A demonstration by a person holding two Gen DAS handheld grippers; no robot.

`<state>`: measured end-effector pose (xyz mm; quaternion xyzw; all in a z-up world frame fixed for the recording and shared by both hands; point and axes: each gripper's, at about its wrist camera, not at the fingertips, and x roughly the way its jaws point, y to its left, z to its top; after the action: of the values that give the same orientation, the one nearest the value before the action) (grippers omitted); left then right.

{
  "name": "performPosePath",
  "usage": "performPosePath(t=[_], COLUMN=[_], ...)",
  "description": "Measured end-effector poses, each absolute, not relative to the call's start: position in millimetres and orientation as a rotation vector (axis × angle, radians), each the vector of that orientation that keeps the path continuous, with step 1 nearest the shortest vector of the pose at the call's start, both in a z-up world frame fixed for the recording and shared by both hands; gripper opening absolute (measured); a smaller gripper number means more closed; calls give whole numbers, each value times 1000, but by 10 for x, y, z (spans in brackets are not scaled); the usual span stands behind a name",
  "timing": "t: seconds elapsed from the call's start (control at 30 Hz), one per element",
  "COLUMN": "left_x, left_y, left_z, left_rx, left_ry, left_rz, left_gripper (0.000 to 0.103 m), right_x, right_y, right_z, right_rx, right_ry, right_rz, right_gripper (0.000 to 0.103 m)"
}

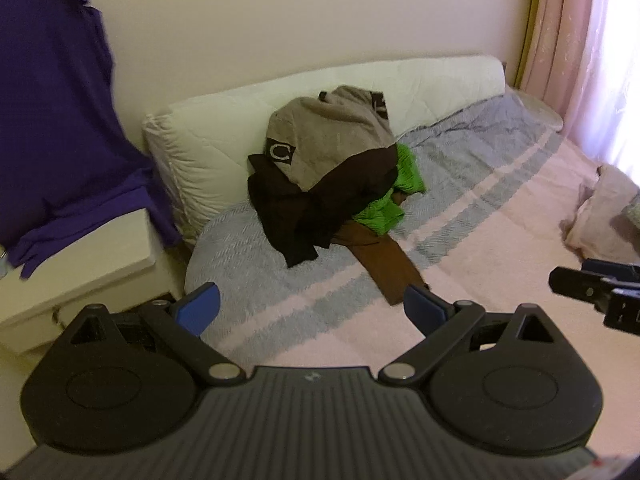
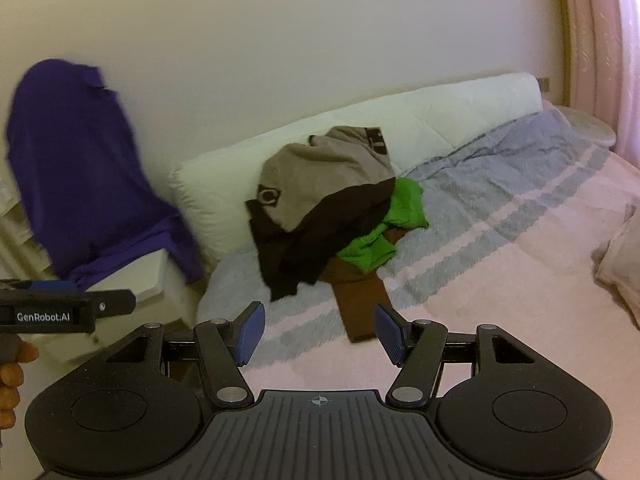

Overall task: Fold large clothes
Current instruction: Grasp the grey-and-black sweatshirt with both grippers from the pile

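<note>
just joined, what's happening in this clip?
A person holds a gripper in each hand over a bed. Both the left gripper and the right gripper are open and empty, pointed at a pile of clothes heaped against the white bolster: a beige top on a dark garment, with green and brown pieces underneath. Nothing from the pile is grasped yet. A purple shirt lies draped over furniture to the left of the bed.

Cream wall [image 1: 280, 20], bed [image 1: 500, 240], pink curtain [image 1: 568, 40]
</note>
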<state>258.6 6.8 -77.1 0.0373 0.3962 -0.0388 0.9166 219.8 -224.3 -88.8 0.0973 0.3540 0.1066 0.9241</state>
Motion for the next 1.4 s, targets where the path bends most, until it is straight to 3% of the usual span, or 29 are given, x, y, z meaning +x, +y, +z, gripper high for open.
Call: performPosePath(t=[0.4, 0.77, 1.0, 1.3, 1.33, 1.37, 1.4], left_x=[4925, 6787, 7589, 7996, 8008, 8010, 8004], left_y=[674, 630, 532, 453, 442, 431, 426], left_z=[-1304, -2052, -2470, -2739, -2756, -2772, -2777], left_rx=[152, 91, 78, 27, 23, 24, 28], left_ry=[811, 823, 823, 808, 805, 801, 797], left_rz=[-181, -271, -274, -306, -312, -321, -319], left_gripper=[94, 88, 88, 86, 85, 73, 53], right_x=[4401, 6150, 7002, 7767, 7825, 7862, 7864], right_y=[-1688, -1509, -1485, -1353, -1337, -1324, -1316], right_z=[-1467, -2185, -2607, -2900, -2949, -2986, -3008], right_rx=[183, 103, 56, -91, -109, -115, -116], right_ry=[708, 755, 746, 670, 674, 677, 672], right_rz=[104, 99, 109, 149, 160, 185, 210], right_gripper=[58, 58, 58, 58, 58, 57, 35])
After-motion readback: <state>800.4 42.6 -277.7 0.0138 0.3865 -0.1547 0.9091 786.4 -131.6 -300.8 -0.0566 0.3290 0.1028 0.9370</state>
